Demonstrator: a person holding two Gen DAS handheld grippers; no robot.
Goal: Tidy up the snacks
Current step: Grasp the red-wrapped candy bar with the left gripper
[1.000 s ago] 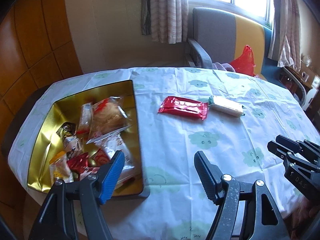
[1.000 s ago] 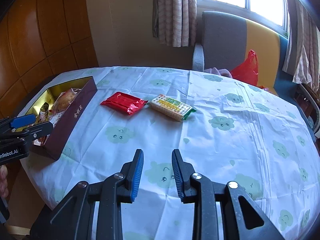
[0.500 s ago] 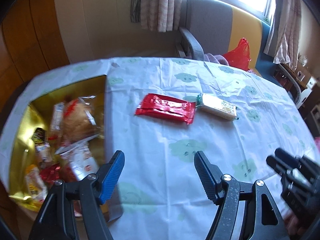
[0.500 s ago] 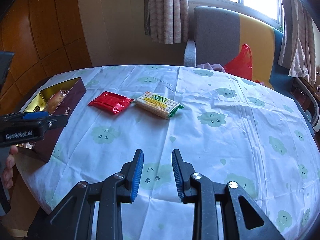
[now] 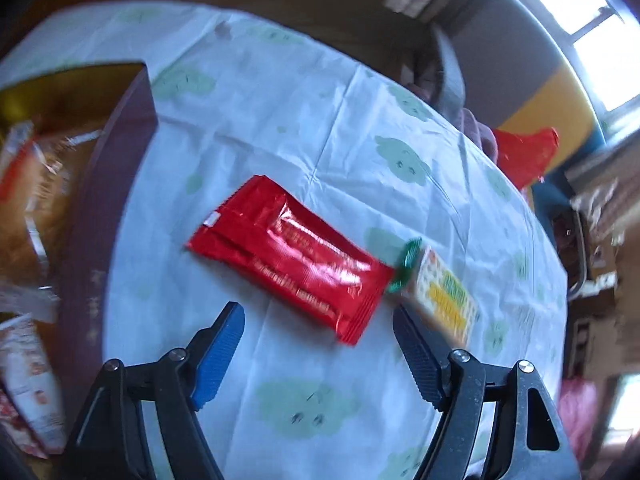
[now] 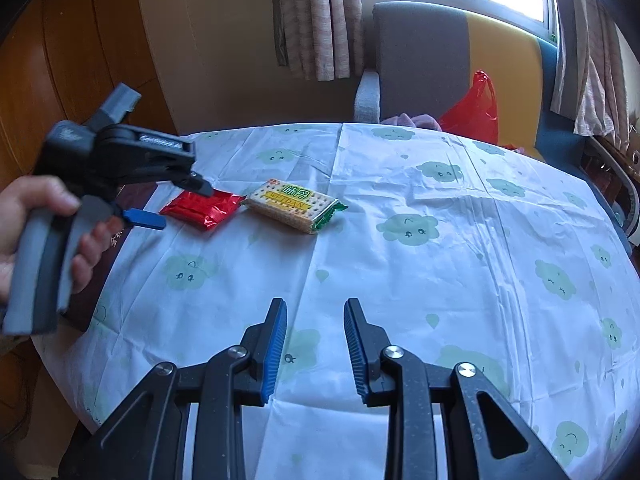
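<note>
Snacks await sorting: a red foil packet (image 5: 292,256) lies flat on the cloth-covered counter (image 6: 440,280), its end touching a green-trimmed cracker pack (image 5: 440,300), while the gold-lined box (image 5: 116,184) beside them already holds other wrappers. The left hand-held gripper (image 5: 316,340), angled down just short of the red packet, has its jaws opening with nothing between them. The right hand-held gripper (image 6: 316,344) hangs nearer the counter's edge, jaws narrowly parted and empty. Slick foil lying flat could slide ahead of the blue pads instead of lifting, and a wide approach might catch the touching cracker pack or bunch the thin cloth.
</note>
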